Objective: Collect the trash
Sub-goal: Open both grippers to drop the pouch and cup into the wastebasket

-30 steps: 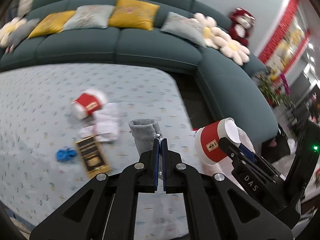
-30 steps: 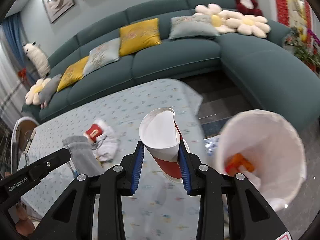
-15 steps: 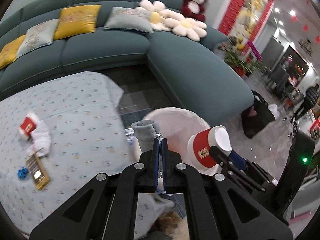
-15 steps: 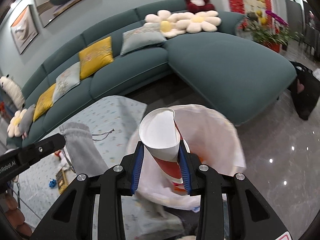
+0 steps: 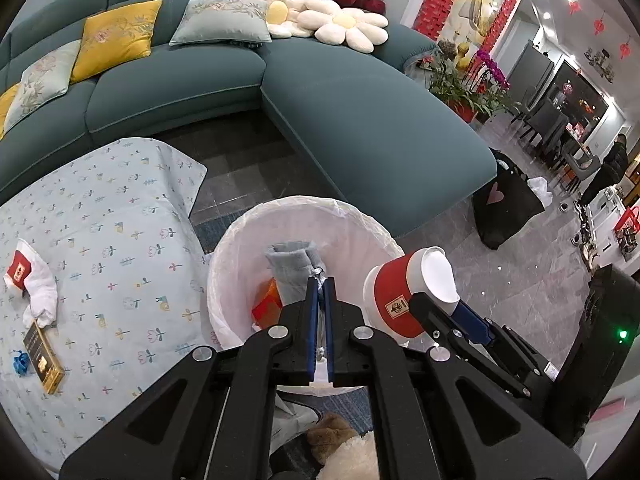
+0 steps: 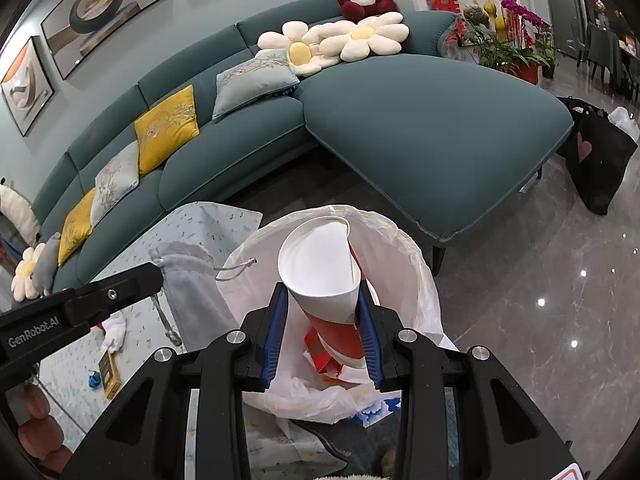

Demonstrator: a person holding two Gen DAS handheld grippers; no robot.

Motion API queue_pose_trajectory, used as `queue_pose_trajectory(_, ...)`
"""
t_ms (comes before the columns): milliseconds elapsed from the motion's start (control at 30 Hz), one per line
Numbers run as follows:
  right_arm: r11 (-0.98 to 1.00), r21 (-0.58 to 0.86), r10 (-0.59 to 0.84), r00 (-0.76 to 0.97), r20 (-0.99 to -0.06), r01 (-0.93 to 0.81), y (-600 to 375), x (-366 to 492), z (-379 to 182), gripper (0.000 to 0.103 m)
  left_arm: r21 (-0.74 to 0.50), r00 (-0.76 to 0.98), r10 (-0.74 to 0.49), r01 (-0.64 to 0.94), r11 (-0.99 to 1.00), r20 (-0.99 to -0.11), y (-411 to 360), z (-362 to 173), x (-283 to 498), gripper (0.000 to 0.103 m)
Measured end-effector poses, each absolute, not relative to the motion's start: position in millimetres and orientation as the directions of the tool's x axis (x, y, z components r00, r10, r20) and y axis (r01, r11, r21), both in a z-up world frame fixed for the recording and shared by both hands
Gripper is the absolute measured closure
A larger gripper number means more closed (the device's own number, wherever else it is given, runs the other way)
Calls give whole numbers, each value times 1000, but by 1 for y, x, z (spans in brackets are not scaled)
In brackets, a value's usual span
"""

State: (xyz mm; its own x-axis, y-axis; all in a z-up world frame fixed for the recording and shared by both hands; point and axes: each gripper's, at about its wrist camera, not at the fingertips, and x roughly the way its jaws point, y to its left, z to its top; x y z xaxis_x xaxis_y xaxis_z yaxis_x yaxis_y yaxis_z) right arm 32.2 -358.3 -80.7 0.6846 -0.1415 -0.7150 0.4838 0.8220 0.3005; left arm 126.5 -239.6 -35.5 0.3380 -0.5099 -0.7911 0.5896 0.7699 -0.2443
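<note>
Left wrist view: left gripper [image 5: 319,292] pinches a grey pouch [image 5: 294,268] over the lined bin [image 5: 240,240]; at 3 o'clock, right gripper [image 6: 322,320] clamps a crushed cup [image 6: 320,268]. Release both squarely above the opening.

The bin [image 5: 224,264] stands just off the tabletop [image 5: 100,220] at 3 o'clock; sofa [image 5: 360,120] at 12.

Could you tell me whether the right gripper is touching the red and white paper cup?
Touching. The right wrist view shows the right gripper with both blue pads pressed against the sides of the paper cup, squeezing it over the bin bag.
</note>
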Motion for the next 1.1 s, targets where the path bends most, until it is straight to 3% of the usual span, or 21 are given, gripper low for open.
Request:
queue_pose_trajectory(233,821,305,-136,685,-716,483,-357,33,-84,70,-247,339,-511,588,771,-789,-245,-38,128,97)
queue_pose_trajectory(333,820,304,-136,682,-719,485,-357,35,-85,70,-241,348,-498,572,784,-794,-243,-38,130,82)
queue_pose_trajectory(600,830,299,-132,687,-715,471,-349,44,-81,69,-223,382,-461,524,822,-801,-223,-40,133,61)
queue_pose_trajectory(833,844,293,-121,691,-713,450,-333,45,-74,67,-227,405,-437,470,853,-803,-196,-38,136,57)
queue_pose_trajectory(933,849,289,-119,695,-709,441,-323,44,-69,61,-220,427,-421,444,869,-800,-182,-36,134,49)
queue_pose_trajectory(1100,867,279,-107,702,-704,412,-302,43,-59,56,-202,459,-386,401,894,-800,-152,-35,129,46)
